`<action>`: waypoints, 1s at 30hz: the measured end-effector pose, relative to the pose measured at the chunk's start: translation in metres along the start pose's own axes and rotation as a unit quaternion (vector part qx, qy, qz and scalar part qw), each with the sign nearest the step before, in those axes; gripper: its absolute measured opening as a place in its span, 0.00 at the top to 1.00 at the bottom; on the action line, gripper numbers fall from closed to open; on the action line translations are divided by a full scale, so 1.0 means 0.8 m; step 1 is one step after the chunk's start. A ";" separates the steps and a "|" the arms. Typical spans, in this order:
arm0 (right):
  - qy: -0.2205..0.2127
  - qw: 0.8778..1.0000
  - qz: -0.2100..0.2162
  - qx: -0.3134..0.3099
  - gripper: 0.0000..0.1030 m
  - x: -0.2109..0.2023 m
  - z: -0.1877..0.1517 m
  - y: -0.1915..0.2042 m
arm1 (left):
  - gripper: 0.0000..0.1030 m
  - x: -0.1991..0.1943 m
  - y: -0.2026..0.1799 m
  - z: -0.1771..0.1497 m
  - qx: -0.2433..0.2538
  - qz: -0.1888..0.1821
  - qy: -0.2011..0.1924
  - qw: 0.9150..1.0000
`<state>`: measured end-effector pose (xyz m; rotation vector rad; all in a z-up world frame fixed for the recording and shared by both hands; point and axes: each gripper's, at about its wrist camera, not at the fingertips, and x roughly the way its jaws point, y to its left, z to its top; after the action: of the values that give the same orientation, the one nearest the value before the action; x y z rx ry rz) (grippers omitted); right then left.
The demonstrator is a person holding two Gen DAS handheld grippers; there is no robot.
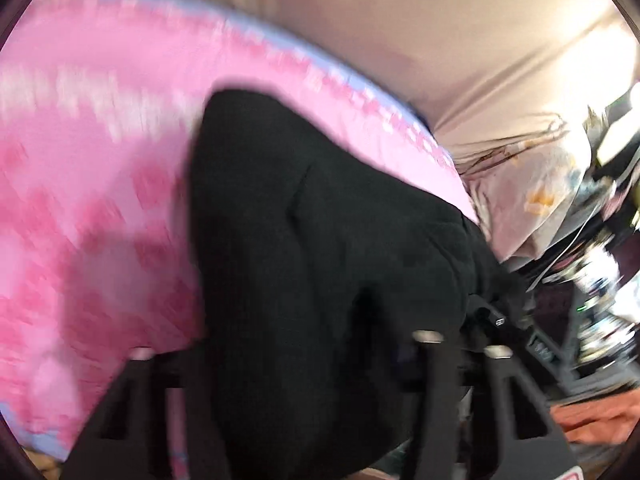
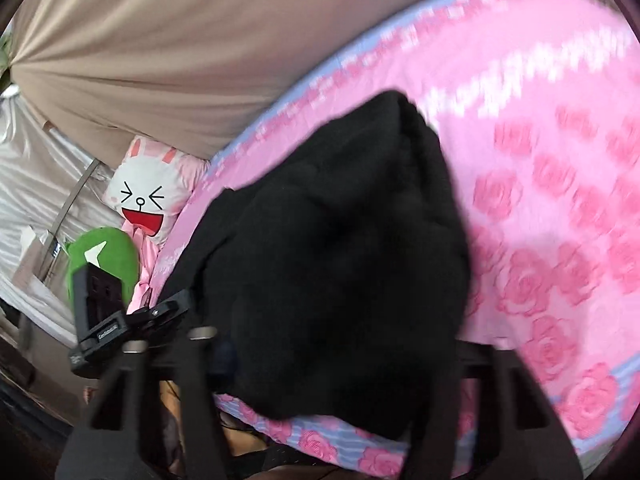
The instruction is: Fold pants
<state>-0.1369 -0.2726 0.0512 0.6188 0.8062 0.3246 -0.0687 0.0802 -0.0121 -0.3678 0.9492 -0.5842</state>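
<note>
The left gripper [image 1: 320, 360] is smothered by the black pants [image 1: 320, 208], which drape over its fingers, so whether it pinches the cloth cannot be told. The right gripper [image 2: 320, 364] is likewise buried under the pants [image 2: 340, 240], its grip hidden. The bunched garment hangs over a pink rose-patterned bedspread [image 2: 560, 200]. Beside the bed's edge lie a laughing rabbit pillow [image 2: 140, 196] and a green plush toy [image 2: 116, 252], with a beige curtain [image 2: 180, 48] behind. Both views are blurred.
</note>
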 end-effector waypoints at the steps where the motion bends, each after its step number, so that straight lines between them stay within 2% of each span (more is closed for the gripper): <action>1: -0.010 1.000 0.000 -0.012 0.60 -0.012 0.002 0.011 | 0.71 -0.014 -0.009 0.001 0.017 -0.002 -0.010 1.000; 4: -0.045 0.997 0.010 -0.054 0.60 -0.060 0.007 0.045 | 0.72 -0.064 -0.048 0.004 0.067 -0.015 -0.041 0.997; 7: -0.088 0.992 0.021 -0.091 0.60 -0.109 0.016 0.078 | 0.72 -0.119 -0.091 0.009 0.119 -0.017 -0.081 0.989; 12: -0.174 0.971 0.043 -0.156 0.59 -0.192 0.042 0.146 | 0.72 -0.207 -0.164 0.024 0.193 -0.024 -0.158 0.968; 15: -0.232 0.951 0.057 -0.198 0.58 -0.243 0.056 0.181 | 0.72 -0.257 -0.206 0.031 0.237 -0.027 -0.217 0.947; 18: -0.290 0.924 0.070 -0.238 0.57 -0.287 0.071 0.220 | 0.72 -0.304 -0.237 0.037 0.267 -0.036 -0.274 0.923; 23: -0.353 0.887 0.094 -0.284 0.54 -0.332 0.091 0.264 | 0.71 -0.366 -0.277 0.042 0.306 -0.040 -0.367 0.877; 26: -0.381 0.867 0.103 -0.305 0.52 -0.347 0.107 0.285 | 0.71 -0.390 -0.291 0.049 0.321 -0.041 -0.406 0.855; 27: -0.389 0.860 0.106 -0.312 0.52 -0.350 0.115 0.291 | 0.71 -0.394 -0.294 0.054 0.324 -0.039 -0.415 0.849; 30: -0.395 0.853 0.115 -0.320 0.48 -0.348 0.141 0.300 | 0.70 -0.403 -0.303 0.075 0.332 -0.034 -0.437 0.835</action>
<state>-0.2445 -0.2670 0.4202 0.1641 -0.1943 0.4801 -0.2354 0.0897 0.3596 -0.0090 -0.1781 -0.6773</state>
